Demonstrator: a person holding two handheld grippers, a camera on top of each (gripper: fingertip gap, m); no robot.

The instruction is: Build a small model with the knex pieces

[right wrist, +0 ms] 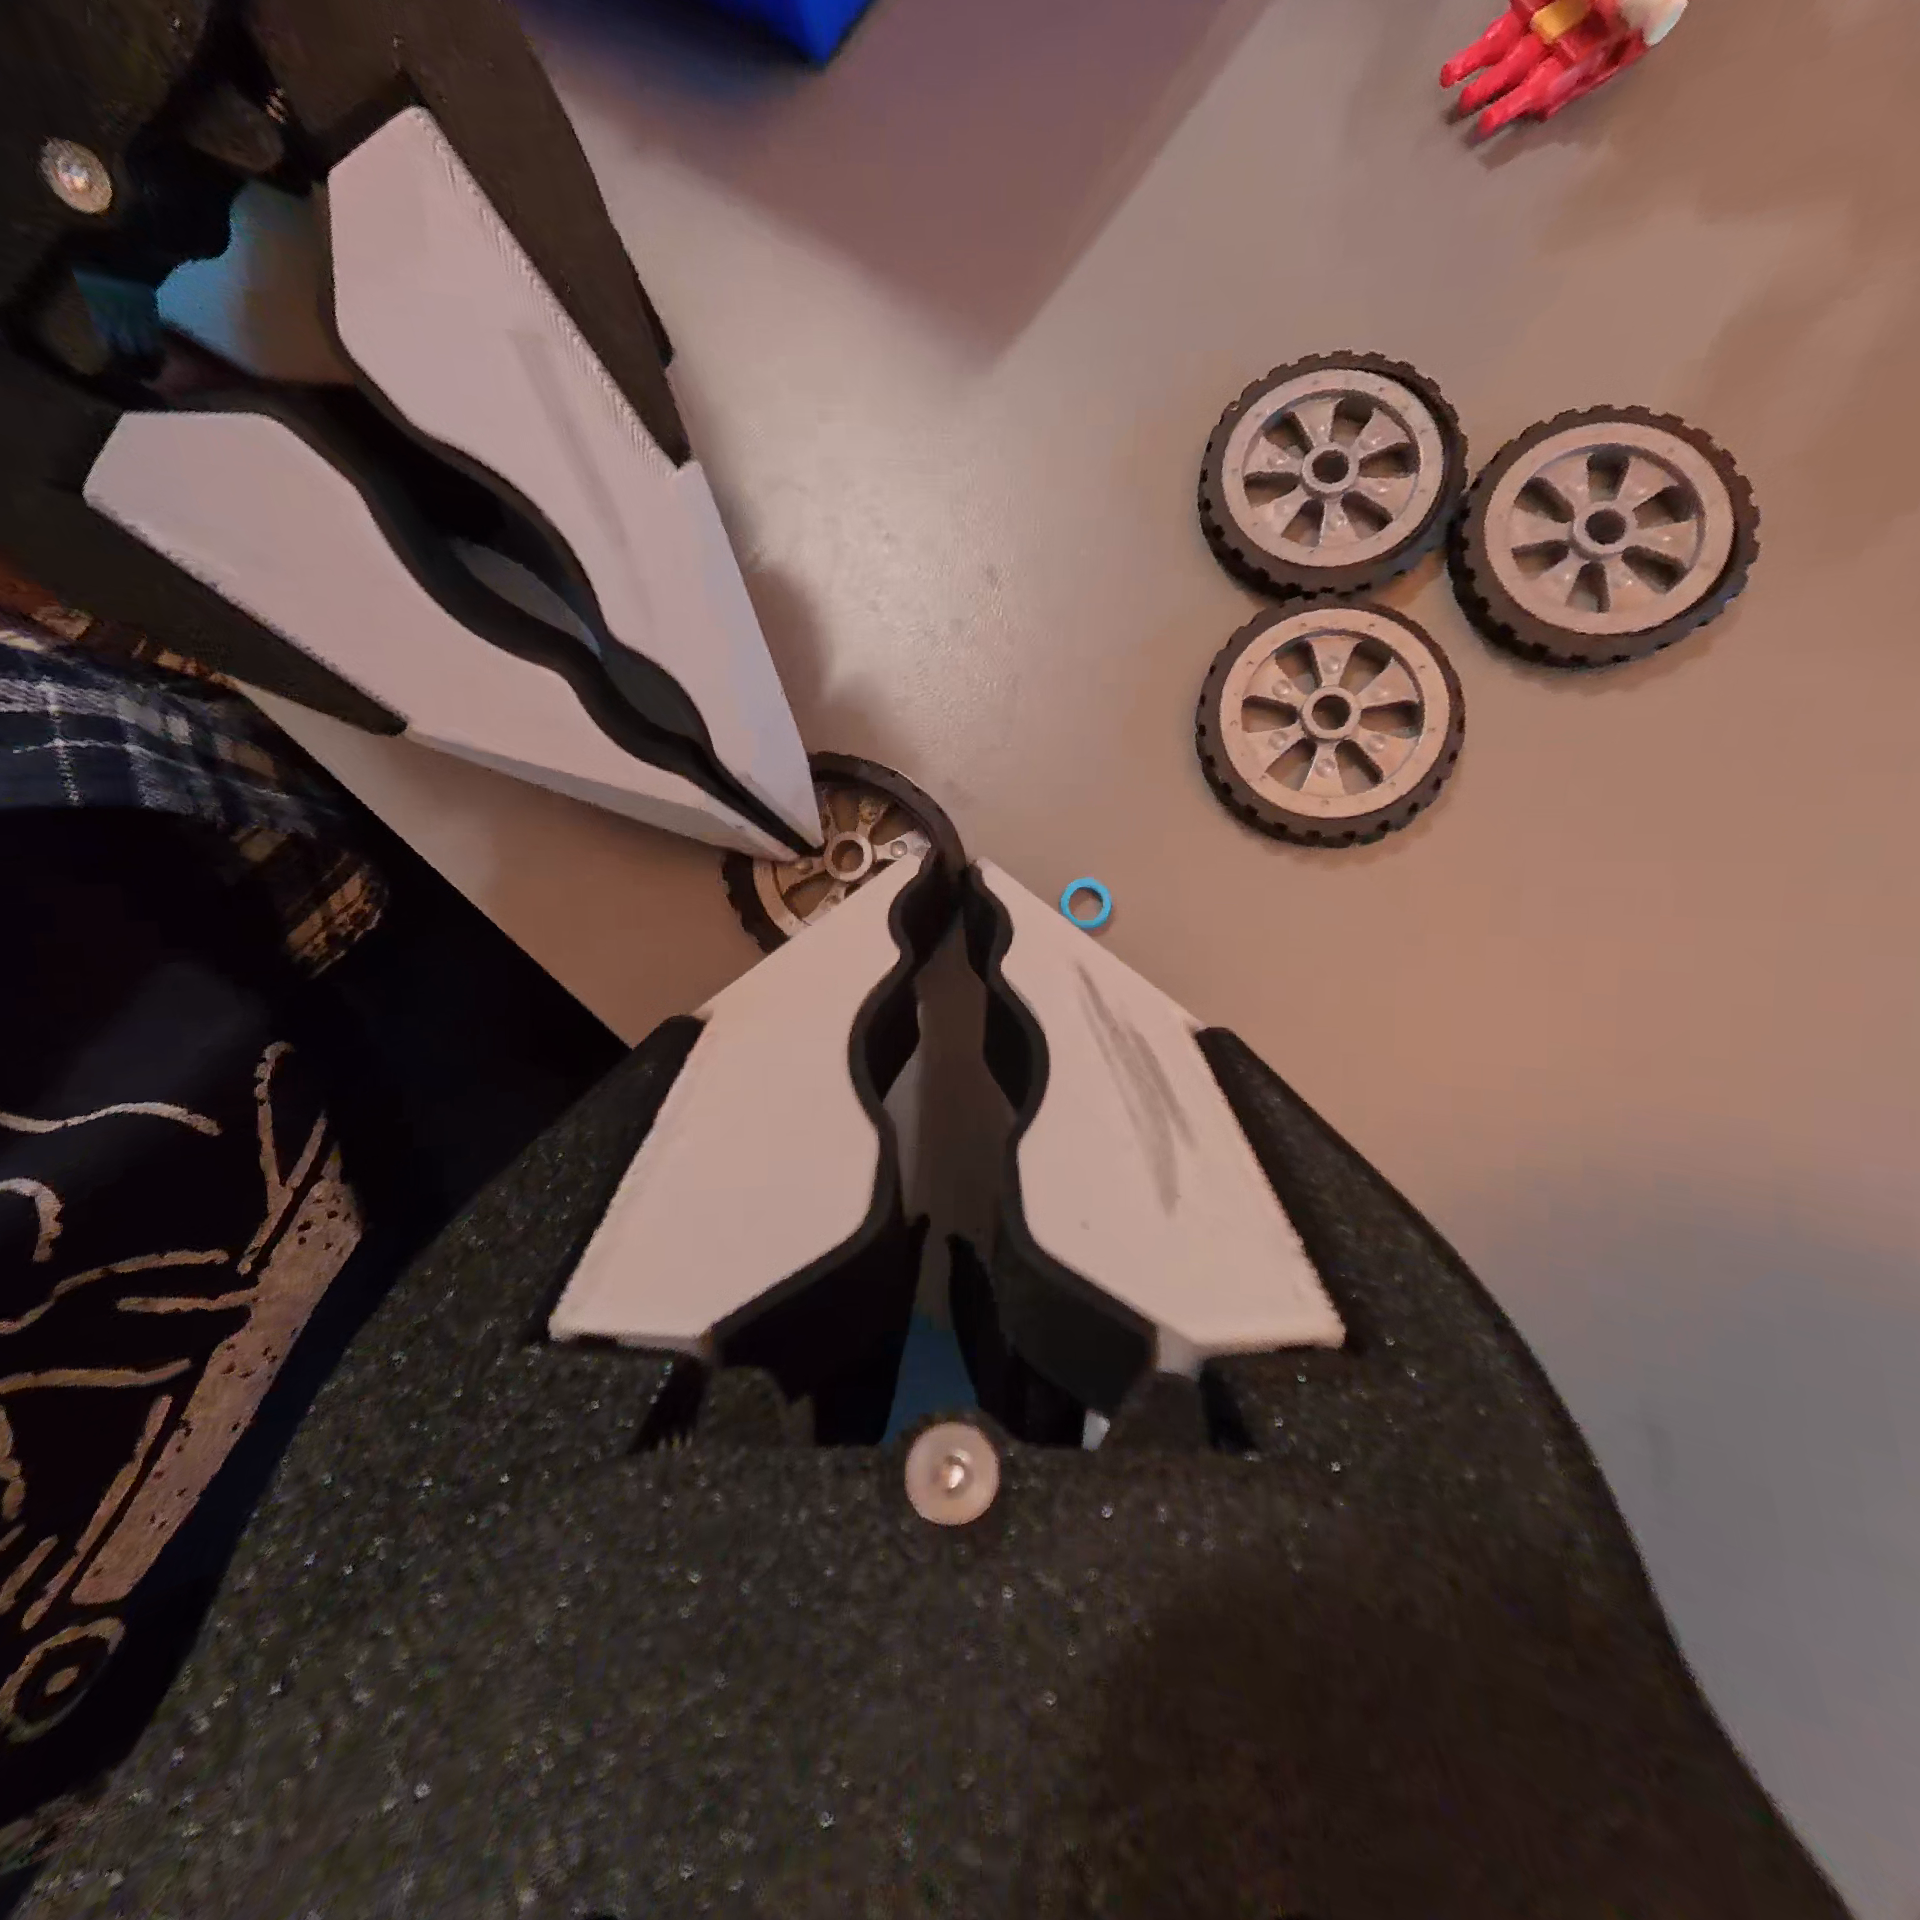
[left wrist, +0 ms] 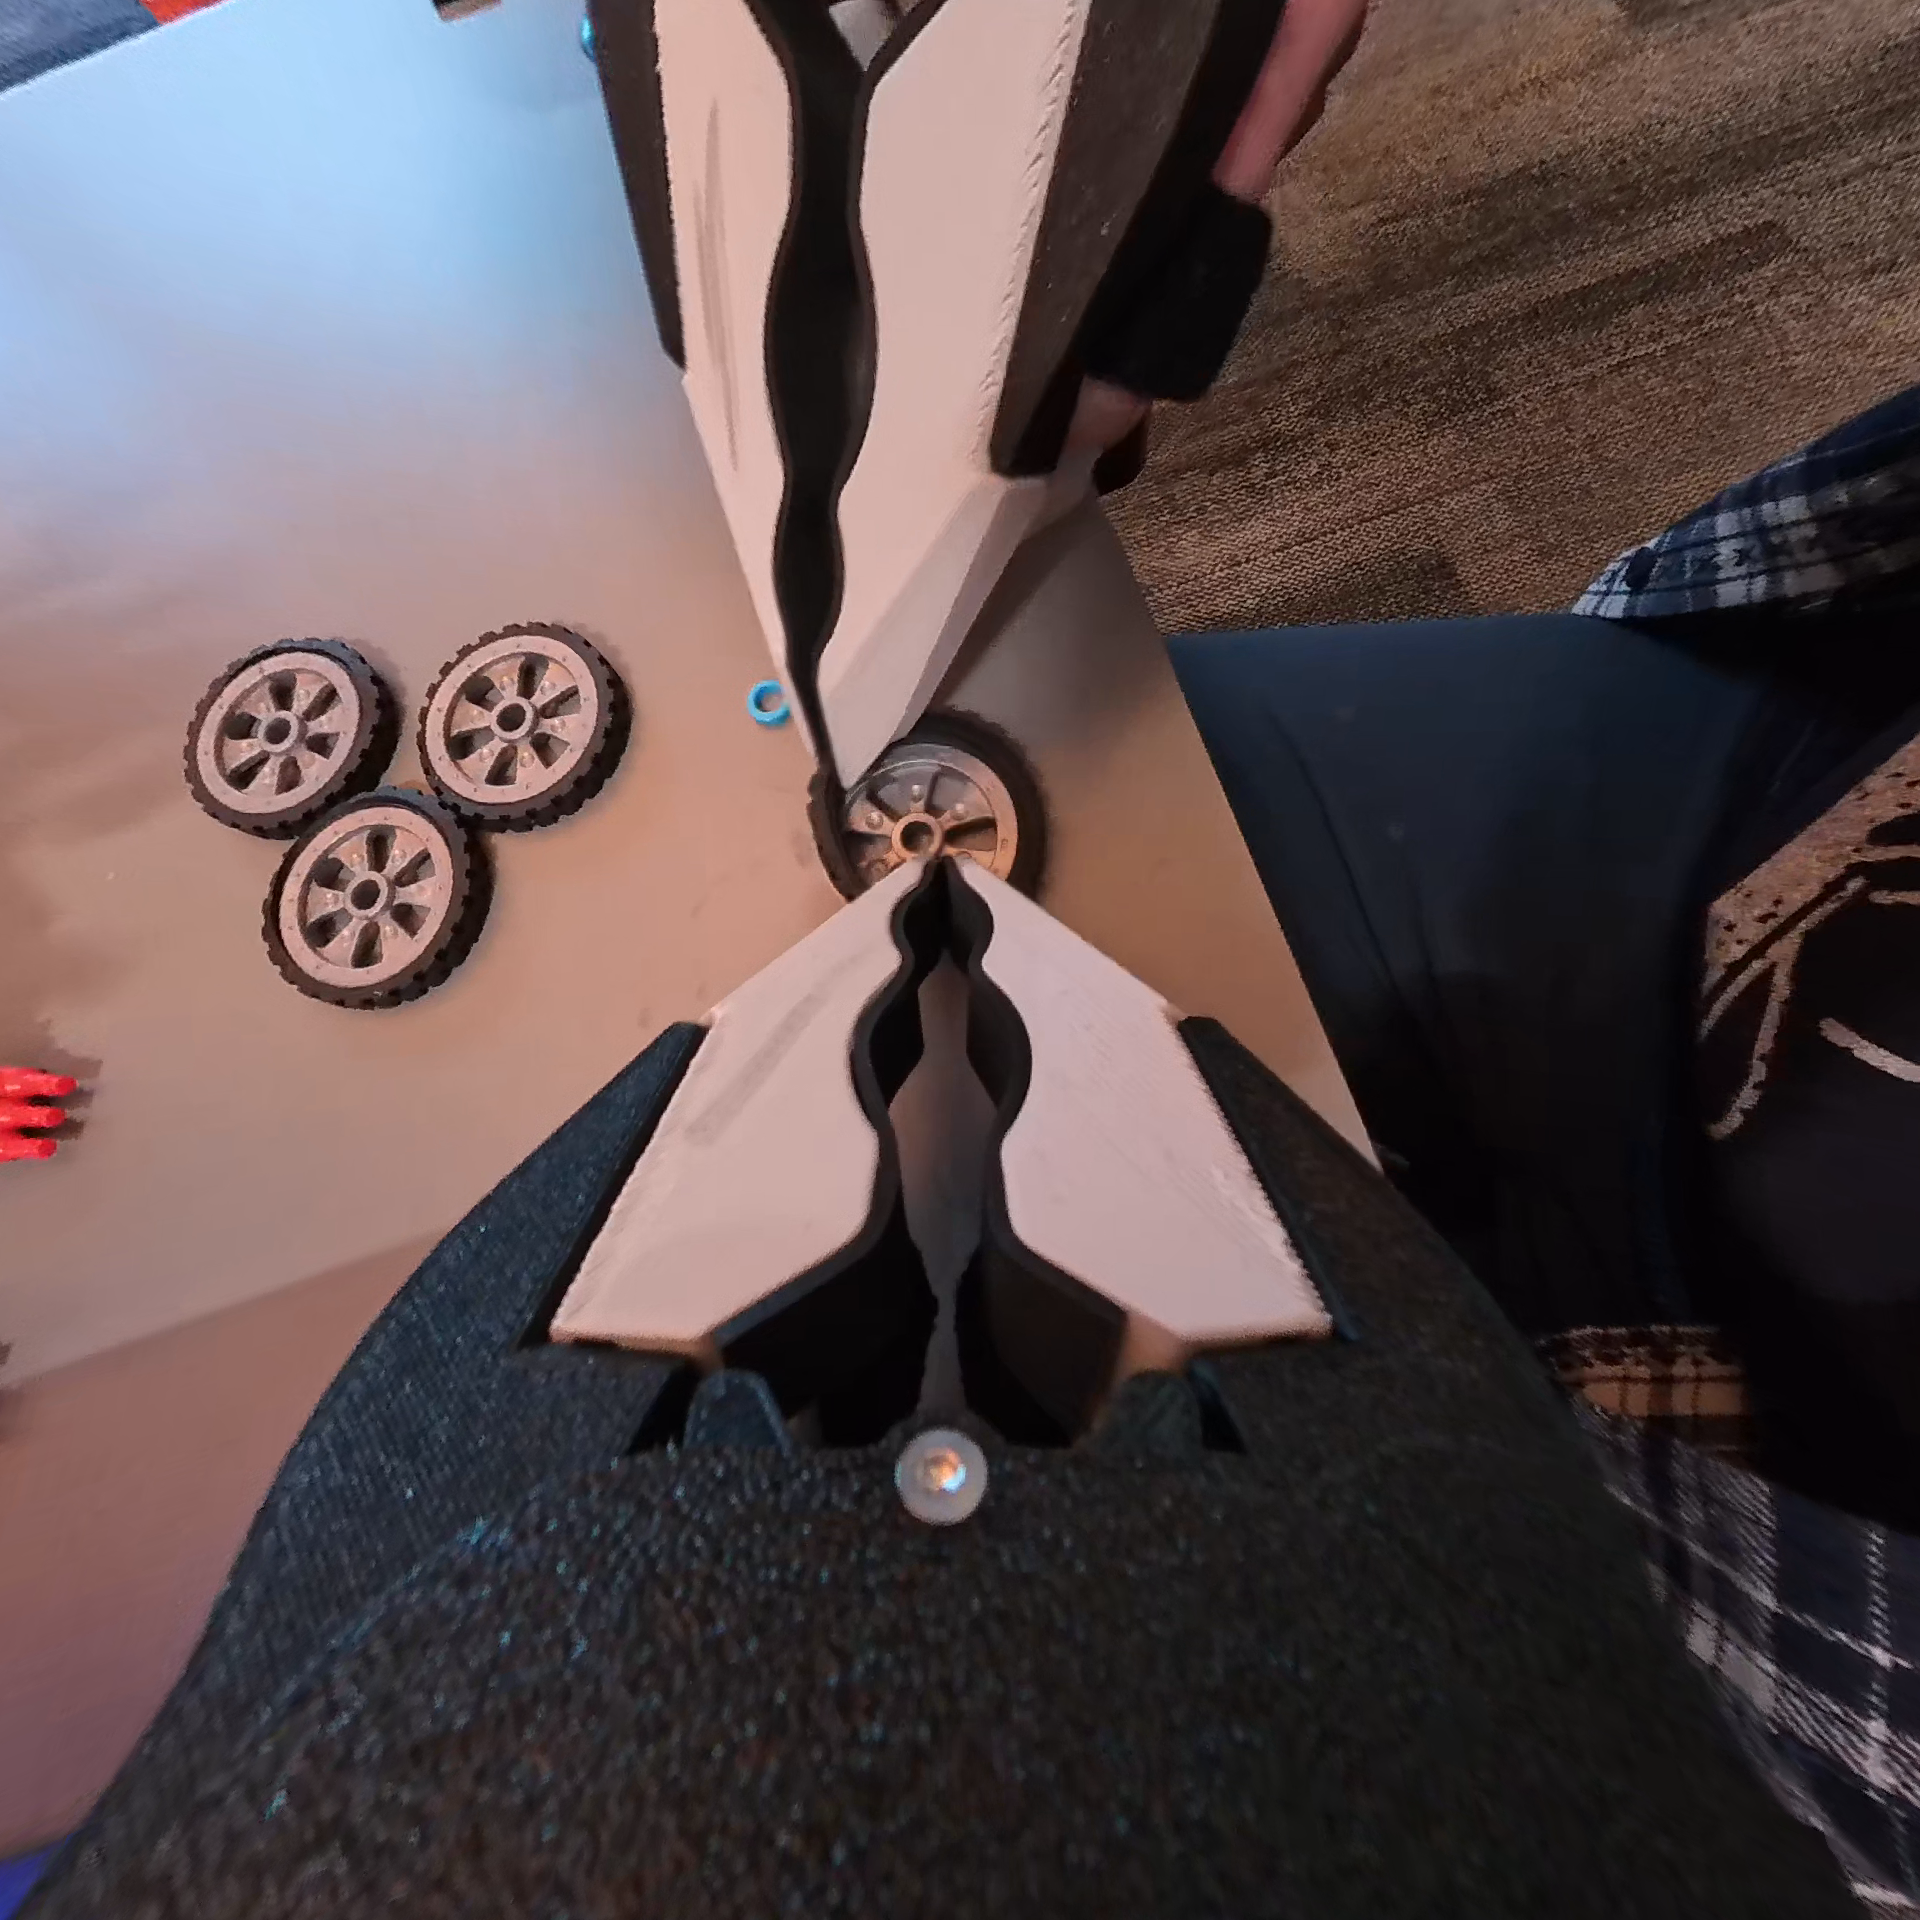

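Left wrist view: your left gripper and right gripper, both nearly closed, pinch the toy wheel at the table edge, steadying it from opposite sides.

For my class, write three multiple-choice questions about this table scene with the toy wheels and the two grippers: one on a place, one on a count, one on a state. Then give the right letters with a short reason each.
1. Where does the small blue ring lie?
A. On the table beside the single wheel
B. Stacked on the three wheels
C. On the carpet

2. How many wheels lie together in the separate group?
A. Two
B. Three
C. Five

3. How do the left gripper and right gripper stand at the single wheel?
A. Both wide open, far off
B. One lying flat on the table
C. Both nearly closed, tips at the wheel

Answers: 1 A, the ring rests on the table next to that wheel. 2 B, three wheels touch in a cluster. 3 C, both tips meet the wheel at its hub and rim.
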